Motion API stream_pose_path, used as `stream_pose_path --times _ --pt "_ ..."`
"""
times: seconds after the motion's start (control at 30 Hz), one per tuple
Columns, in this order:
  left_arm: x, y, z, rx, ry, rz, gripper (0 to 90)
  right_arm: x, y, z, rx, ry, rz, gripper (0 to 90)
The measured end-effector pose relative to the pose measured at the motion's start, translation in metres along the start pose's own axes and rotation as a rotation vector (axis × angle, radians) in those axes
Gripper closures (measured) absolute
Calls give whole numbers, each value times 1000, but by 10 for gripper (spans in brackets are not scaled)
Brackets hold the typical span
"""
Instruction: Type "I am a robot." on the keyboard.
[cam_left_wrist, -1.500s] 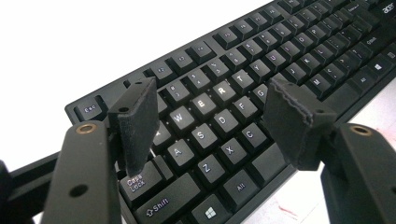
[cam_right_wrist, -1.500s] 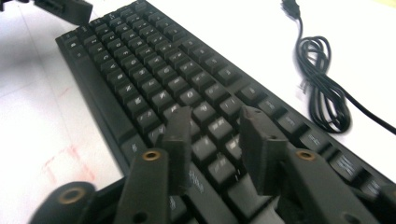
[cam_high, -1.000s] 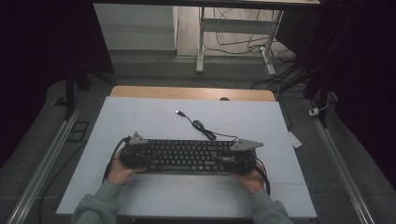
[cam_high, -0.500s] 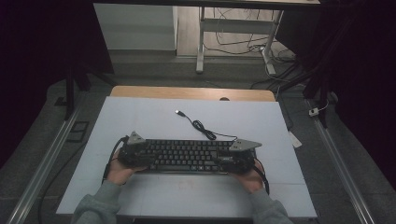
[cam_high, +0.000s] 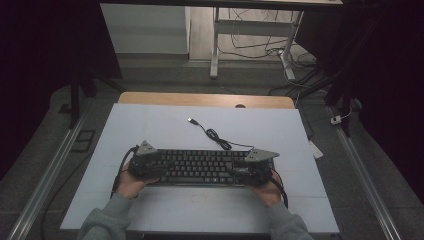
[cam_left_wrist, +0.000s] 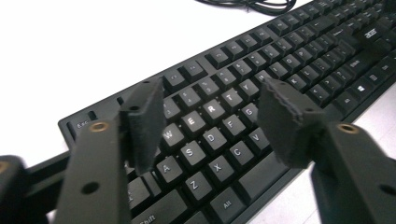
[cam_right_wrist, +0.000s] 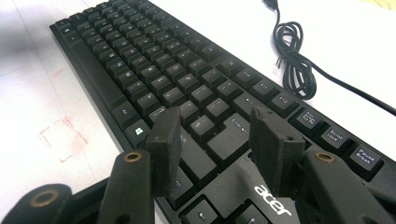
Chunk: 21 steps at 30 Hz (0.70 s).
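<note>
High view: your black keyboard (cam_high: 200, 166) lies flat on the white table surface (cam_high: 150, 125), parallel to its near edge and in the near half, roughly midway between the left and right edges. Its black cable (cam_high: 215, 136) runs in a bundled loop toward the far edge and ends in a plug lying loose on the surface. You hold the left gripper (cam_high: 161, 169) over the keyboard's left end and the right gripper (cam_high: 239, 170) over its right end, each pointing inward along the key rows, with your hands (cam_high: 129, 182) at the near corners of the keyboard.

Left gripper view: the jaws stand apart above the letter keys, with W, E, R, S, D, C and X legible between them. They have just been closing in, yet the pads (cam_left_wrist: 144, 123) press on nothing; only the key tops lie beneath the gap.

Right gripper view: the jaws stand apart above the Enter key region, beside the brand mark (cam_right_wrist: 273, 201) printed on the keyboard. The pads (cam_right_wrist: 268, 151) clamp nothing. The coiled cable lies on the white surface past the keyboard's function-key edge. A faint red square mark (cam_right_wrist: 63, 135) shows on the surface beside the keyboard's spacebar edge.
</note>
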<state>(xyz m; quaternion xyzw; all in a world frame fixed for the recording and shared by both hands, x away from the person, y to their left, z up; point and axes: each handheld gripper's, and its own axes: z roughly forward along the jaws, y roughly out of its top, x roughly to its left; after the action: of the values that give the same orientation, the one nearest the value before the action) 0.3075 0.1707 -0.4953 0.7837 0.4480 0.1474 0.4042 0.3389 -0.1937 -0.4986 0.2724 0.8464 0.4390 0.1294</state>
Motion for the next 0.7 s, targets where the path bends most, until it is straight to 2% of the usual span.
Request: stream_pose_path --times 0.07,0.17,0.27,0.57,0.7 --pt "-1 0 0 -2 -11 5 523 0 0 0 4 -3 -2 539" --pt "-3 1 1 -5 -52 17 738 1 0 1 7 -1 -2 539" --pt "-7 2 4 3 -74 28 878 1 0 1 10 -3 -3 539" --pt "-21 4 22 58 -95 83 893 1 0 3 15 2 -6 538" --pt "-26 3 31 86 -96 94 892 1 -1 4 18 1 -8 536"
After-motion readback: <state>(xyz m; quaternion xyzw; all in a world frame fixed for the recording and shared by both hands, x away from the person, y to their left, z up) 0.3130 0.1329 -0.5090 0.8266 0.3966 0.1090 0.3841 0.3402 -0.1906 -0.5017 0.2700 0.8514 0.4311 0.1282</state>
